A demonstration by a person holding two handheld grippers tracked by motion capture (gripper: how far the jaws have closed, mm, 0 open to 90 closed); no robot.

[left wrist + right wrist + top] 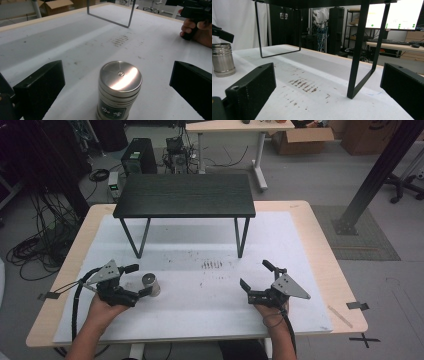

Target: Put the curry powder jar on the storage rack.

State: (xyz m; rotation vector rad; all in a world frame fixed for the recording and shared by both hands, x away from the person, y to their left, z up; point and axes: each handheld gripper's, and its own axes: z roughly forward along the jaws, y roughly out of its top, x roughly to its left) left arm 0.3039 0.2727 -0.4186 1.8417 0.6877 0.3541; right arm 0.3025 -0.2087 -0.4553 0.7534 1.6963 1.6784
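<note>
- The metal tin [120, 91] stands upright on the near left of the white mat [200, 305], straight between the spread jaws of the left gripper [142, 280], touching neither; its long axis is vertical, so the jaws would close on its round sides
- The right gripper [256, 279] idles well to the right, jaws spread, holding nothing; the left is plainly nearer
- A small black bench [185, 195] stands at the far side; the mat is scuffed mid-way; cables and boxes clutter the floor beyond

Black left gripper [139, 280] and right gripper [254, 276]: grey triangular plates, trailing cables, blocky jaws.
</note>
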